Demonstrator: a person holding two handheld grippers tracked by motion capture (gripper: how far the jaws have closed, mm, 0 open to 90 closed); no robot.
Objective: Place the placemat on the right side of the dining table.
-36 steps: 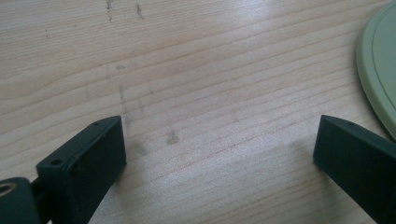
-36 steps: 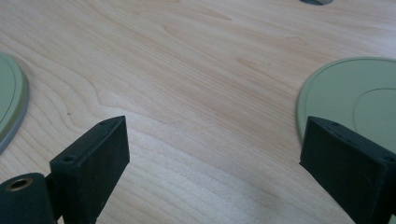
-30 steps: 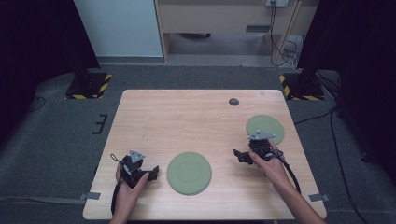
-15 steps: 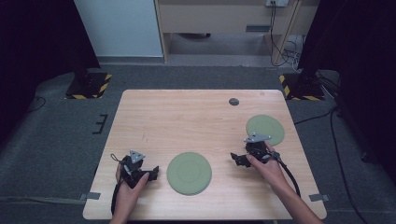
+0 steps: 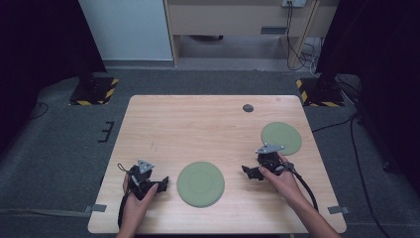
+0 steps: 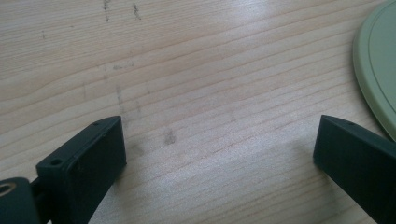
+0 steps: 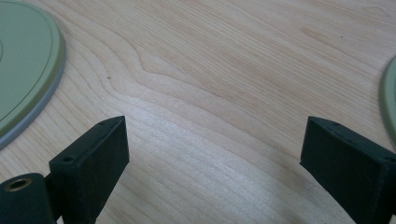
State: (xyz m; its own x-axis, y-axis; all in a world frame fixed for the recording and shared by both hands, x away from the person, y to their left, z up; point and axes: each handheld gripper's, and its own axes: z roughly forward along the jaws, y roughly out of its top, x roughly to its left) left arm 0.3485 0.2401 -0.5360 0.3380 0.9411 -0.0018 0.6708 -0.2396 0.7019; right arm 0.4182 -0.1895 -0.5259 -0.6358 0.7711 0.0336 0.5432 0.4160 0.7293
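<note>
Two pale green round plates lie on the wooden table [image 5: 198,129]. The larger plate [image 5: 200,183] is near the front middle and the smaller plate [image 5: 281,138] is at the right. My left gripper [image 5: 162,183] rests low on the table just left of the larger plate, open, pointing right. Bare wood lies between its jaws in the left gripper view [image 6: 219,135], with the larger plate's rim [image 6: 378,70] at the right edge. My right gripper [image 5: 248,172] is open between the two plates, pointing left. Its own view [image 7: 215,128] has the larger plate [image 7: 23,70] at left and the smaller plate's rim [image 7: 390,98] at right.
A small dark round disc [image 5: 248,107] lies near the table's far edge. Beyond the table are grey floor, a cabinet and yellow-black striped stand bases [image 5: 94,91]. The table's far left half is bare wood.
My right gripper has shifted left and a little nearer the front edge, away from the smaller plate. The left gripper and both plates have stayed put.
</note>
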